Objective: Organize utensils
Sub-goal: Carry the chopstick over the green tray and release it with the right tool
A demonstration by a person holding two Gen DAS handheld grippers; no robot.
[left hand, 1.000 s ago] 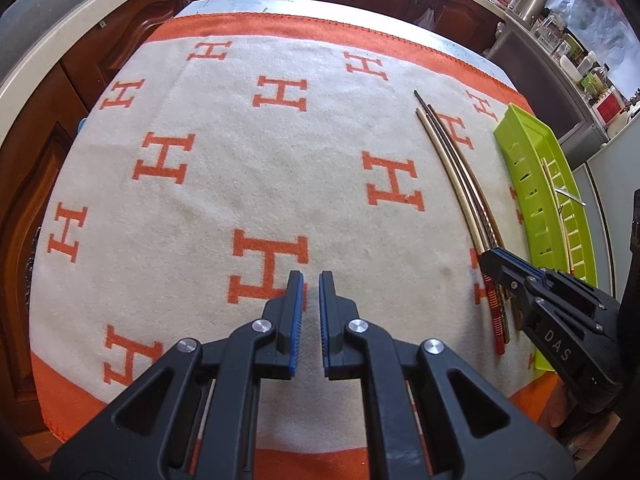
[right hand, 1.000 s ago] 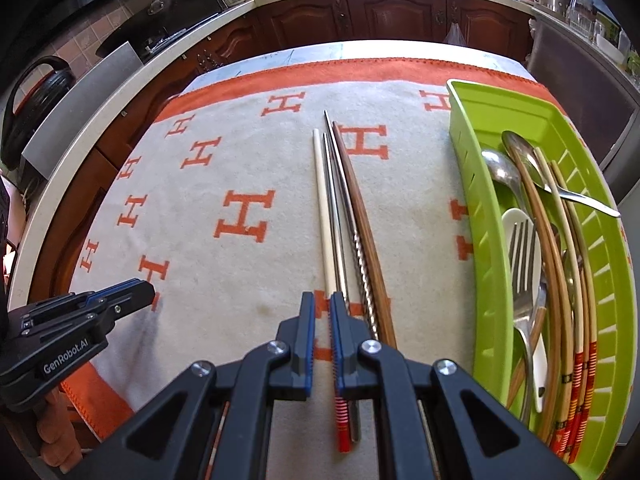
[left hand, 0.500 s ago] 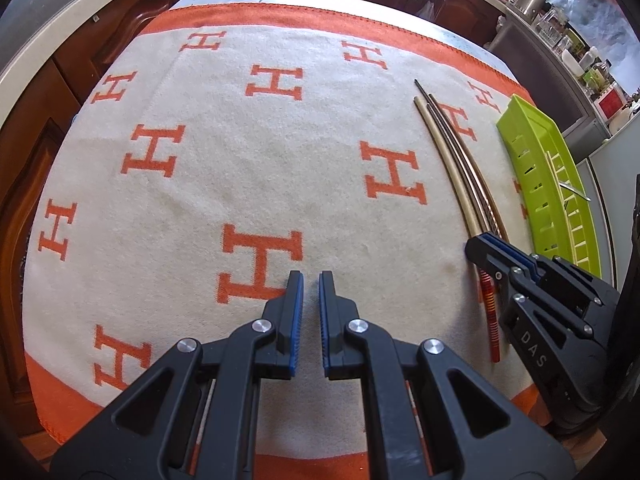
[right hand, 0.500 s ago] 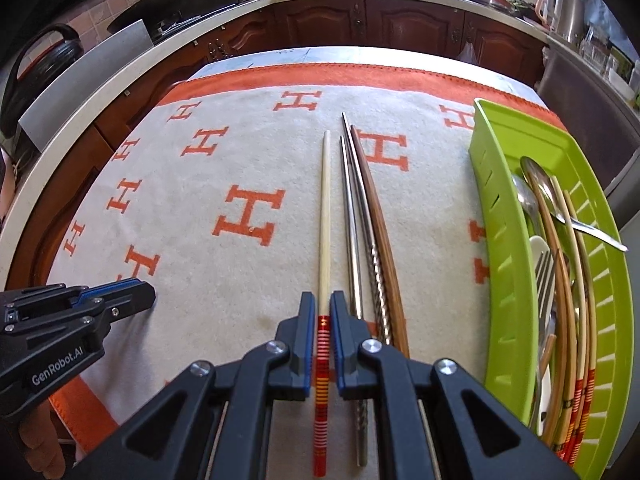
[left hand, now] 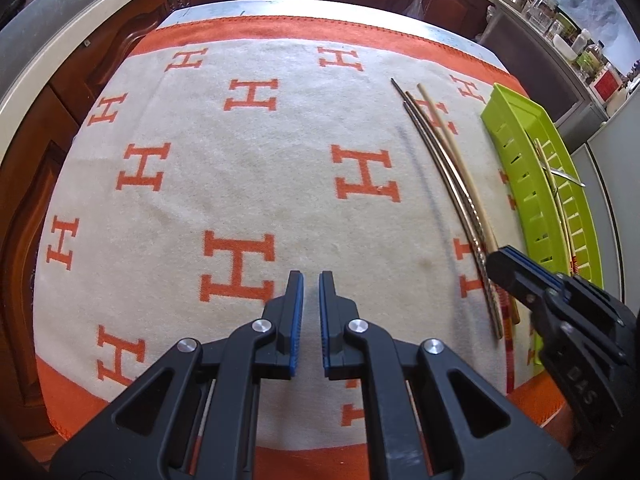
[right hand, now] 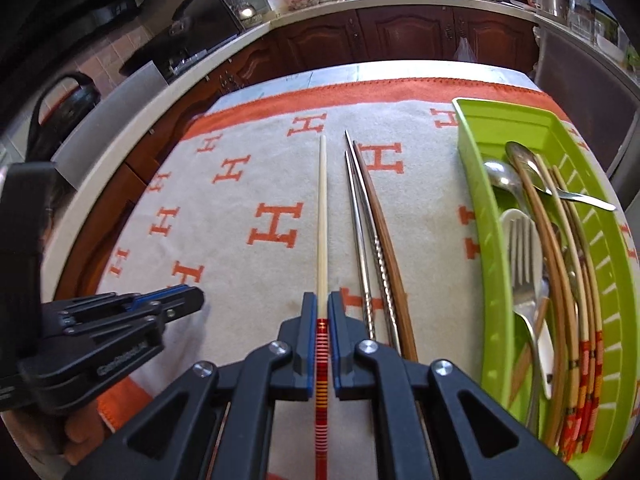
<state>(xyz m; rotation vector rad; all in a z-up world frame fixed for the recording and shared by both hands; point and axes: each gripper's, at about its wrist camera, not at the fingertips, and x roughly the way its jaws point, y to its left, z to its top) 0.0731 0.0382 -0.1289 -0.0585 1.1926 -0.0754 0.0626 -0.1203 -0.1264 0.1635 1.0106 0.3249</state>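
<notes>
My right gripper (right hand: pixel 321 312) is shut on a cream chopstick (right hand: pixel 322 216) at its red-striped end and holds it raised over the cloth. Two steel chopsticks (right hand: pixel 362 248) and a brown wooden chopstick (right hand: pixel 386 248) lie on the cloth just right of it. A green tray (right hand: pixel 476 184) at the right holds spoons, a fork and several chopsticks. My left gripper (left hand: pixel 311 292) is nearly closed and empty, over the cloth's near middle. In the left wrist view the right gripper (left hand: pixel 516 270) is at the right, with the chopsticks (left hand: pixel 448 168) and the tray (left hand: pixel 516 152) beside it.
A white cloth (left hand: pixel 248 168) with orange H marks and an orange border covers the table. Dark wooden cabinets (right hand: pixel 400 36) and a counter stand beyond the far edge. A black kettle (right hand: pixel 64 108) sits at the far left.
My right gripper has closed on the cream chopstick and lifted it off the cloth, away from the other three. My left gripper has stayed low over the cloth.
</notes>
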